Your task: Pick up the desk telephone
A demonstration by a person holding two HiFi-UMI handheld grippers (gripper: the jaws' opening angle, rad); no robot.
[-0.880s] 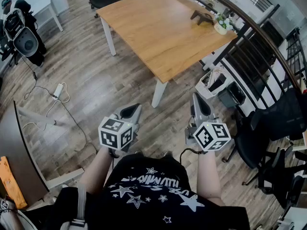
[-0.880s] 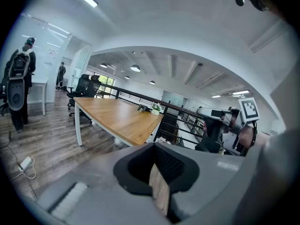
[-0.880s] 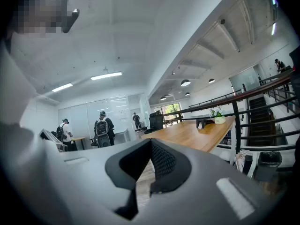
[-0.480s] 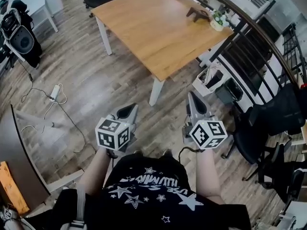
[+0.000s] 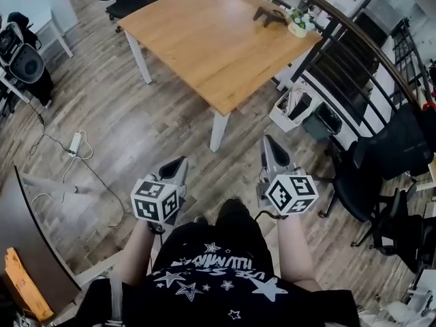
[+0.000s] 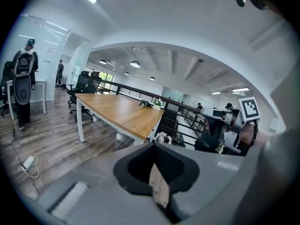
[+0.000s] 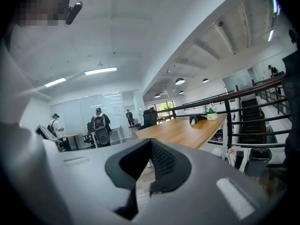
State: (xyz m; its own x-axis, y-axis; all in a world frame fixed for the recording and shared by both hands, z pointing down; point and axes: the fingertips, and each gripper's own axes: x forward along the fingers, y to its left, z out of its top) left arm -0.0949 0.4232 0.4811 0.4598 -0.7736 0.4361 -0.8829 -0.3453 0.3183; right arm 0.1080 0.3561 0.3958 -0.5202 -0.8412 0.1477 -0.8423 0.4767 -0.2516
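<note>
Wood-plank floor (image 5: 116, 125), light wooden table (image 5: 218, 46), black railing (image 5: 344, 70), black office chairs (image 5: 385, 162).

Open-plan office w/ wood desk (image 5: 211, 39), swivel chairs (image 5: 139, 2).

Holding grey left gripper (image 5: 178, 162) and grey right gripper (image 5: 268, 142) side by side, angled slightly down, jaws closed, empty.
</note>
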